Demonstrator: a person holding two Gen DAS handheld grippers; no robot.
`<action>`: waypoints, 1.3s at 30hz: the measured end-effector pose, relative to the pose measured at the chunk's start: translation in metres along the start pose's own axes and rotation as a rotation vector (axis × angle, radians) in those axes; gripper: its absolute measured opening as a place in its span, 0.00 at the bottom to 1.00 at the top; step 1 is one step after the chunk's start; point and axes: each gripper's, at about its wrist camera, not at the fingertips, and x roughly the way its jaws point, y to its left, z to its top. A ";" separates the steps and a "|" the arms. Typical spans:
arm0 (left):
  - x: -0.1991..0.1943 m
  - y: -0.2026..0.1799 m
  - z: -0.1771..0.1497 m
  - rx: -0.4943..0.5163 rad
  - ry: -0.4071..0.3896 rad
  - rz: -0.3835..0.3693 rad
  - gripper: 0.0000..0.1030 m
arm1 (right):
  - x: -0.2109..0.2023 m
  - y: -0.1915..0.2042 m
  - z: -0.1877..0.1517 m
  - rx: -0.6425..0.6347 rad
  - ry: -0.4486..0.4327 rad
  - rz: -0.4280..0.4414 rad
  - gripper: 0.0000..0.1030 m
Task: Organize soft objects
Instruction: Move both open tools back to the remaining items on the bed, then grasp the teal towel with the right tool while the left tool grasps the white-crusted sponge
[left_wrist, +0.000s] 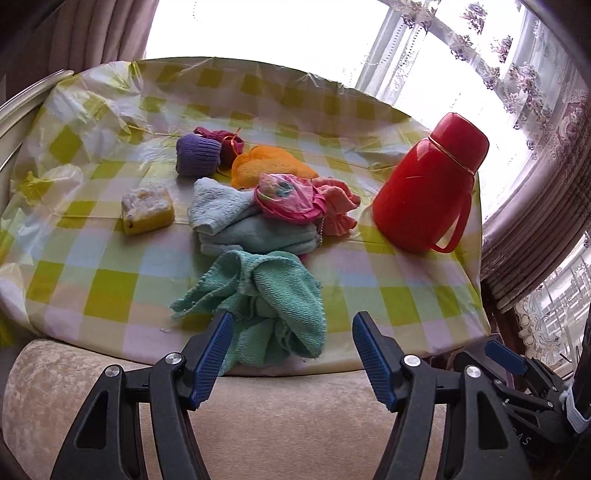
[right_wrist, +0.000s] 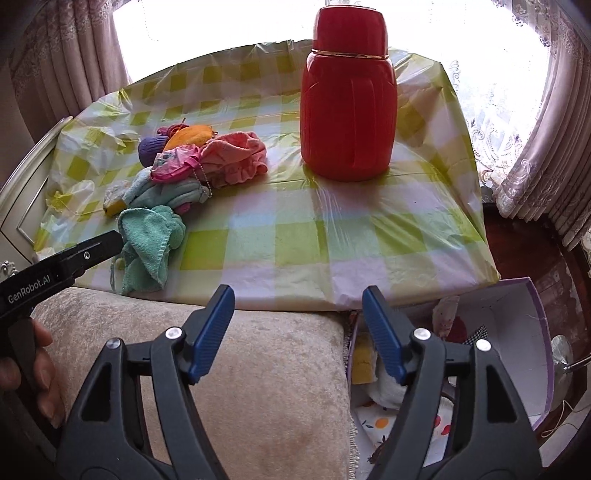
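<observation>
A pile of soft things lies on the checked tablecloth (left_wrist: 110, 288): a green towel (left_wrist: 273, 295) at the front edge, a light blue towel (left_wrist: 236, 218), a pink pouch (left_wrist: 288, 199), a pink cloth (left_wrist: 336, 206), an orange cloth (left_wrist: 269, 162) and a purple knit roll (left_wrist: 197, 155). A yellow sponge (left_wrist: 147, 208) sits apart to the left. My left gripper (left_wrist: 291, 321) hovers open just before the green towel, pads not pressing it. My right gripper (right_wrist: 298, 295) is open and empty over the cushion's edge, beside a purple-rimmed box (right_wrist: 517, 350).
A tall red thermos (right_wrist: 349, 110) stands on the table's right part. A beige cushion (right_wrist: 240, 369) runs along the front edge. The box on the floor holds a yellow sponge (right_wrist: 364, 363) and printed cloths. Curtains and a bright window lie behind.
</observation>
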 end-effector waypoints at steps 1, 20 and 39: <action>0.000 0.009 0.001 -0.017 -0.004 0.012 0.66 | 0.002 0.007 0.001 -0.007 0.004 0.014 0.73; 0.021 0.120 0.032 -0.223 -0.017 0.147 0.66 | 0.052 0.105 0.029 -0.127 0.044 0.154 0.84; 0.090 0.138 0.087 -0.289 0.008 0.174 0.72 | 0.102 0.148 0.049 -0.181 0.085 0.143 0.84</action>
